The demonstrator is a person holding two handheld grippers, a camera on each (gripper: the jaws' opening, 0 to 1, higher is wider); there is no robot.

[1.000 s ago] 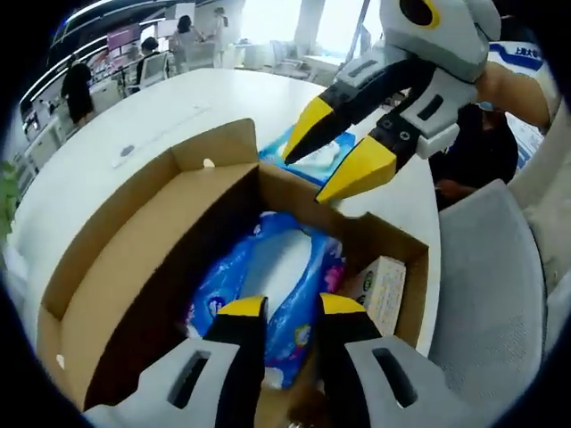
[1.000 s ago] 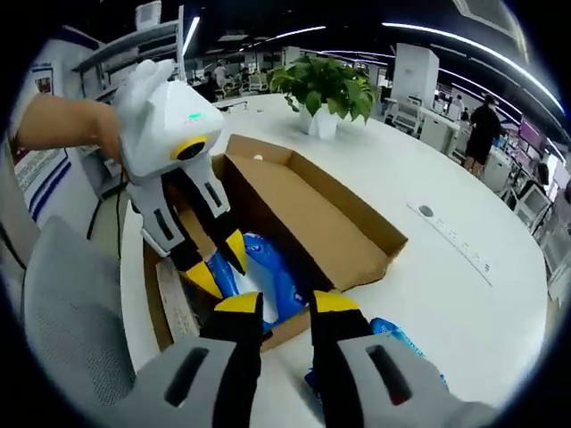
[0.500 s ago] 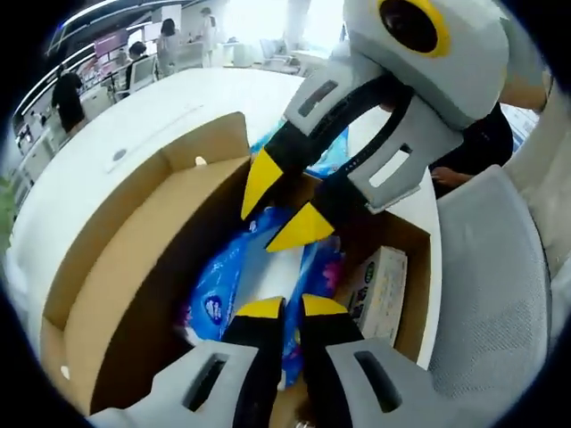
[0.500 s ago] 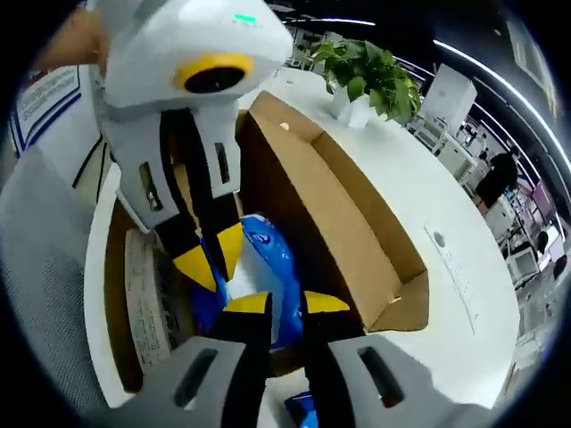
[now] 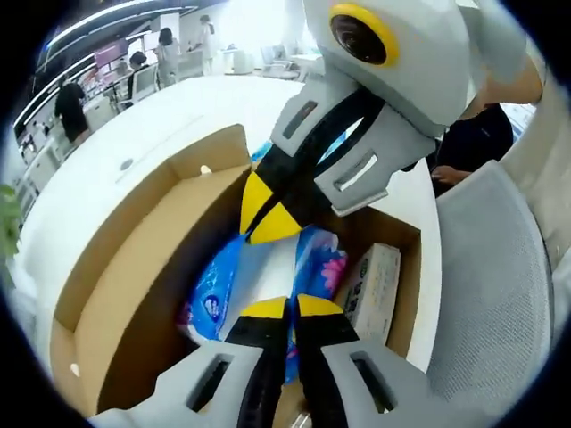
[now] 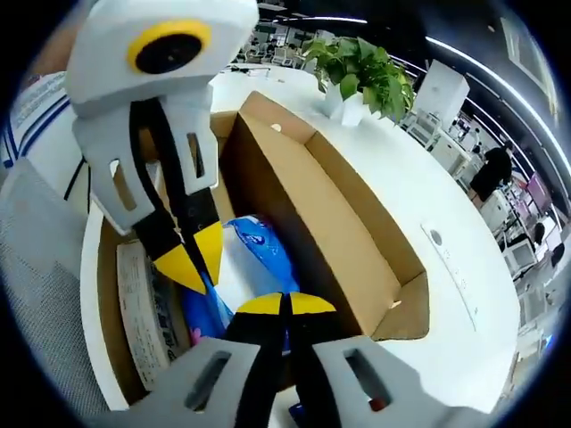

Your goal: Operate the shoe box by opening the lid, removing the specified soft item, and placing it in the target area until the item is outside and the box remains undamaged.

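An open brown cardboard shoe box [image 5: 152, 267] [image 6: 312, 214] lies on a white table, its lid flap folded back. Inside lies a soft blue-and-white packet [image 5: 219, 285] [image 6: 259, 245], with a small printed carton [image 5: 375, 285] [image 6: 138, 316] beside it. My left gripper [image 5: 290, 308] [image 6: 196, 259] reaches down into the box, its yellow tips pinched together on one end of the packet. My right gripper [image 6: 285, 304] [image 5: 266, 217] comes in from the opposite side and is shut on the packet's other end.
The round white table [image 5: 152, 125] [image 6: 428, 178] stretches beyond the box, with a potted plant [image 6: 357, 67] at its far side. A second blue packet [image 5: 264, 152] lies just outside the box. A grey chair [image 5: 491, 285] [image 6: 45, 294] stands close by. People [image 5: 67, 102] stand far back.
Both grippers have come down into the box from opposite ends. Their jaws, open a second ago, have closed onto the blue packet.
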